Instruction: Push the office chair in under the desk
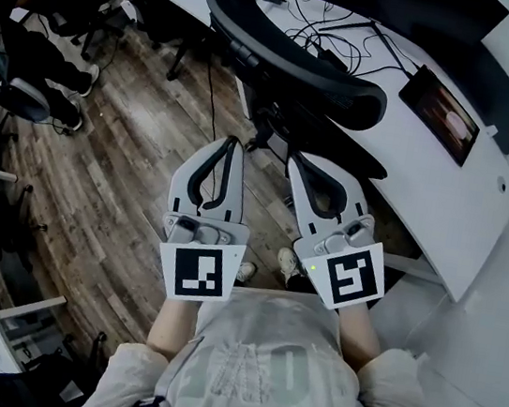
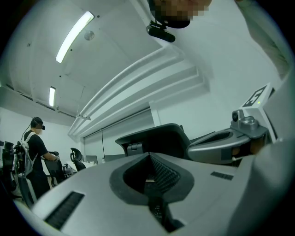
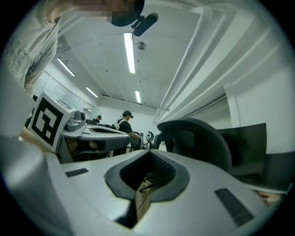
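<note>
The black office chair [image 1: 298,67] stands at the white desk [image 1: 445,198], its curved headrest nearest me and its seat toward the desk's edge. Both grippers are held side by side just short of the chair's back, with a small gap to it. My left gripper [image 1: 235,145] is shut and holds nothing. My right gripper [image 1: 294,161] is likewise shut and holds nothing. In the left gripper view the chair's headrest [image 2: 156,138] rises just beyond the left gripper [image 2: 150,156]. In the right gripper view the chair [image 3: 198,138] fills the space right of the right gripper [image 3: 150,154].
A dark monitor [image 1: 398,1], a tangle of cables [image 1: 332,34] and a small screen [image 1: 442,112] lie on the desk. Other people and black chairs [image 1: 46,15] crowd the upper left. The wooden floor [image 1: 120,149] stretches left of me.
</note>
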Available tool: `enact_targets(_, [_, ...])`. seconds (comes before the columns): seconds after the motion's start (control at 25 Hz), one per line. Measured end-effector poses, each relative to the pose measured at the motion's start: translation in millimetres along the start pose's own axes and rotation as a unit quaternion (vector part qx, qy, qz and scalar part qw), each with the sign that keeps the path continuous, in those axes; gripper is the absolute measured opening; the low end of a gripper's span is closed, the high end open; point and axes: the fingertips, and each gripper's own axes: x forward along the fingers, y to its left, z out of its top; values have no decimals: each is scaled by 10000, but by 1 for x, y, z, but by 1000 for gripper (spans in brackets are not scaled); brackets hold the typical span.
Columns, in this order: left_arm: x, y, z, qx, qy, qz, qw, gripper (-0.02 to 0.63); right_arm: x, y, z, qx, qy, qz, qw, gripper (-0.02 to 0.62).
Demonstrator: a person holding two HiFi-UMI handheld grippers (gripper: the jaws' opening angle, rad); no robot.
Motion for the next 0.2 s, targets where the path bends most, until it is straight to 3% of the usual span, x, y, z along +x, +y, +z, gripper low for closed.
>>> enact_targets(0.2, [0, -4, 0, 55, -4, -26, 10000, 17, -2, -5, -3, -36, 50, -42, 10000, 20])
